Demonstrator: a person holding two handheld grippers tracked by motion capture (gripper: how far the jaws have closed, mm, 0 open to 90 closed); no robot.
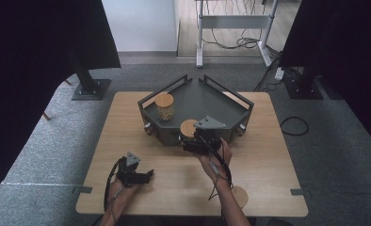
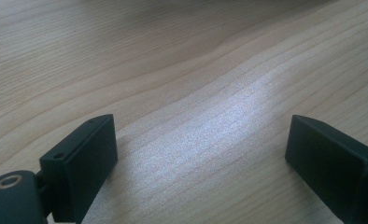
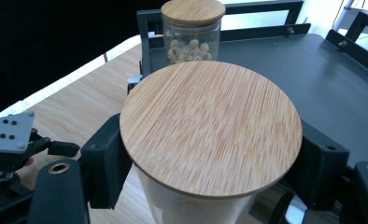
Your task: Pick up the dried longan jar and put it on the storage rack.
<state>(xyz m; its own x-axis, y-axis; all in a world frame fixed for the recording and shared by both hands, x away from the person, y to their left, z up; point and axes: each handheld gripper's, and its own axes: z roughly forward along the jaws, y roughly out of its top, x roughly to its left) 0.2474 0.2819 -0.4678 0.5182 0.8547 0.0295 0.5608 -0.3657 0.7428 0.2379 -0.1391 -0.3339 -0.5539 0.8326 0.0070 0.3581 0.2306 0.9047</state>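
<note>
Right tongs (image 3: 210, 163) clamped on clear glass jar with round bamboo lid (image 3: 211, 128), at front edge of dark grey metal tray (image 1: 200, 101); second lidded jar of pale nuts (image 3: 192, 32) beyond, well apart; left tongs (image 2: 201, 154) parted, empty, over bare light-wood surface (image 2: 173, 70).

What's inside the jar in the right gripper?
Cannot tell: the jar gripped by the right gripper is covered by its bamboo lid. The second jar, on the tray behind, holds pale round pieces.
</note>
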